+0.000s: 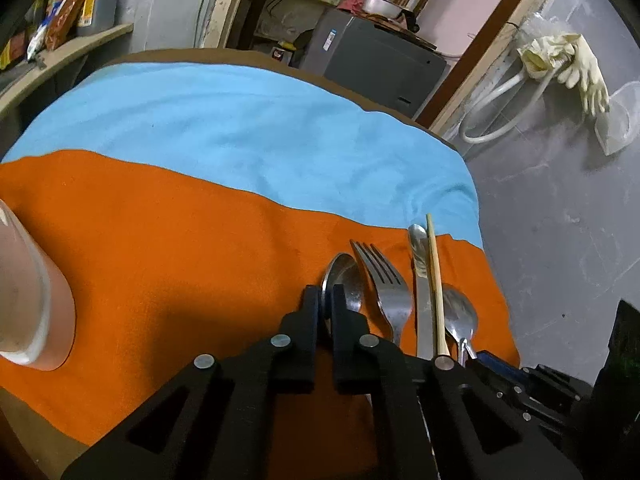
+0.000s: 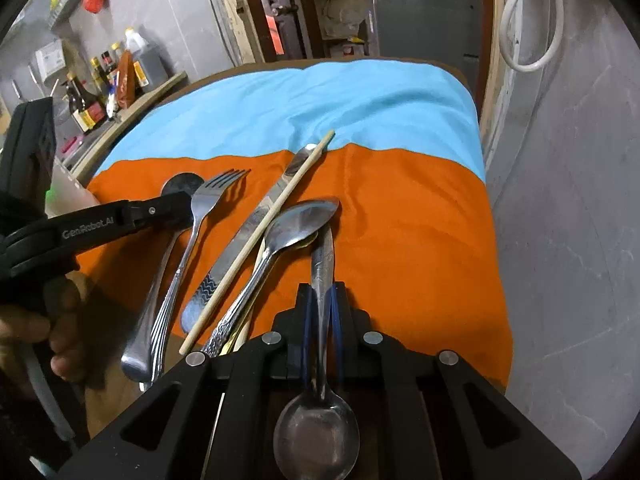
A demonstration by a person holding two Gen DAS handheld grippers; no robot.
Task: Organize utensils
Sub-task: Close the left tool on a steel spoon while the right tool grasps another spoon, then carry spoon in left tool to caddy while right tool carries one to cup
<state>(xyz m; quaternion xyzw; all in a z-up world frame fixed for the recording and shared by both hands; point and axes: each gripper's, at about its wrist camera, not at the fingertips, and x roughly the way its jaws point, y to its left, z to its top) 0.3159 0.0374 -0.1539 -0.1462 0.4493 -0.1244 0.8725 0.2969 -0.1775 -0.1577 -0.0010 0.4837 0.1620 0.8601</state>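
Note:
Several steel utensils lie on an orange and blue cloth (image 1: 180,220). My left gripper (image 1: 326,296) is shut on the bowl edge of a spoon (image 1: 348,276). To its right lie a fork (image 1: 386,284), a knife (image 1: 420,264), a wooden chopstick (image 1: 434,280) and another spoon (image 1: 460,312). In the right wrist view my right gripper (image 2: 322,292) is shut on the handle of a second spoon (image 2: 316,432), its bowl toward the camera. The left gripper (image 2: 178,206) shows there too, beside the fork (image 2: 200,216), knife (image 2: 248,232), chopstick (image 2: 276,212) and a loose spoon (image 2: 296,220).
A pinkish cup (image 1: 36,300) stands on the cloth at the far left. A person's hand (image 2: 60,320) holds the left gripper's grip. The cloth drops off the table's right edge (image 2: 496,240) over a grey floor. A shelf of bottles (image 2: 100,88) runs along the left.

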